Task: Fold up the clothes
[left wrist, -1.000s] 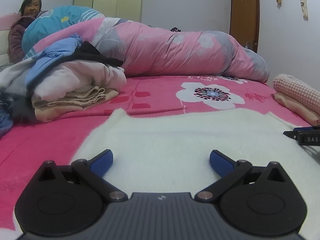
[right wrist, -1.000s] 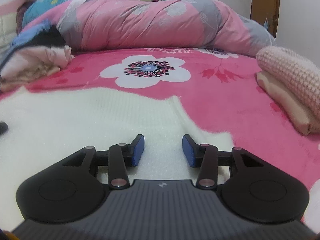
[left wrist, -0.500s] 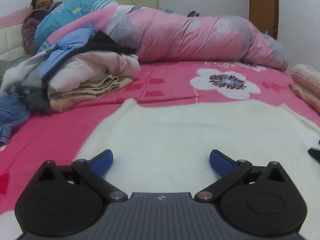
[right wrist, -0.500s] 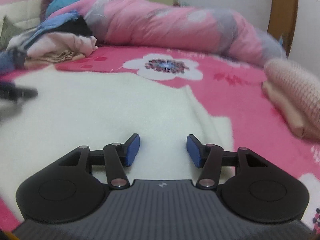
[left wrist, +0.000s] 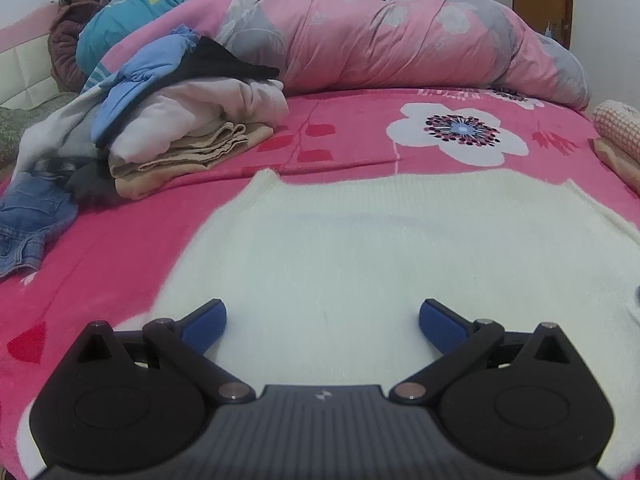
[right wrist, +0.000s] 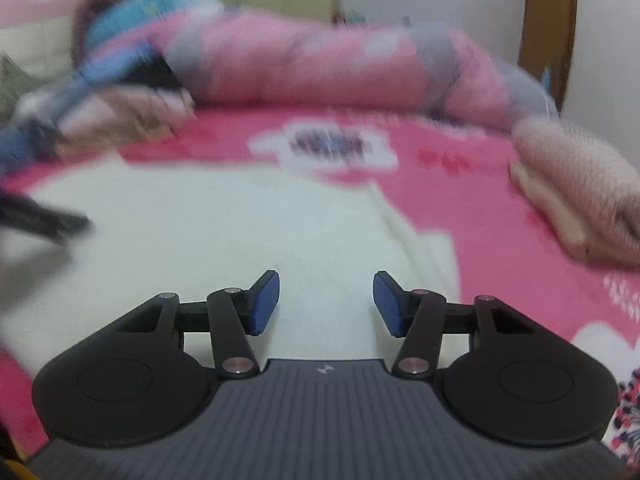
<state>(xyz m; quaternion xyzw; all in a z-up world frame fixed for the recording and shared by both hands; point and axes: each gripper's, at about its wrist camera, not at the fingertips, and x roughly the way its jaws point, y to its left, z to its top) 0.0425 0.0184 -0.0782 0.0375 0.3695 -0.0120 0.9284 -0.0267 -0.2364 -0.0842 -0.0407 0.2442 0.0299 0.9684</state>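
Sweater (left wrist: 400,248), cream knit, lies spread flat across the lower middle of the frame on the pink bed (left wrist: 340,132), likely smoothed for folding. Left tongs (left wrist: 322,322) and right tongs (right wrist: 326,300) hover over it, spread and pinching nothing.

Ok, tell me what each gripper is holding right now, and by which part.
Nothing: left gripper and right gripper both stand open above the white sweater, pads clear of it.

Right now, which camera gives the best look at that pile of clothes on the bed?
The left wrist view: the pile of clothes is sharp, its layers distinct. The right wrist view shows it only as a motion-blurred smear at the left edge.
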